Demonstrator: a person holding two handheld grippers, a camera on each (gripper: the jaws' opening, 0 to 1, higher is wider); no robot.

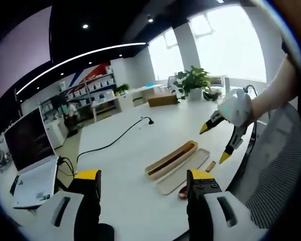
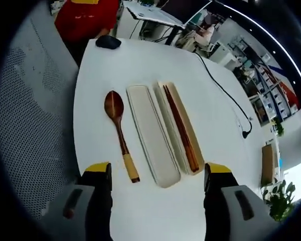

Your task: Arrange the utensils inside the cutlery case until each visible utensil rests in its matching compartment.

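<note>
Right gripper view: right claw (image 2: 158,176) spread apart, empty, above table (image 2: 215,130); spoon (image 2: 119,131) and cutlery case (image 2: 178,128) just ahead, between jaws.

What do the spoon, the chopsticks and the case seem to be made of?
Spoon: looks like wood, glossy dark reddish-brown bowl, paler tan handle end, possibly lacquered. Chopsticks: dark reddish-brown sticks, probably matching lacquered wood. Cutlery case and its lid: matte beige with smooth rounded edges, probably plastic, though that cannot be settled from the look.

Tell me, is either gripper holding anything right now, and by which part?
Nothing is held. The left gripper and right gripper are both open, and the spoon lies untouched on the table.
</note>
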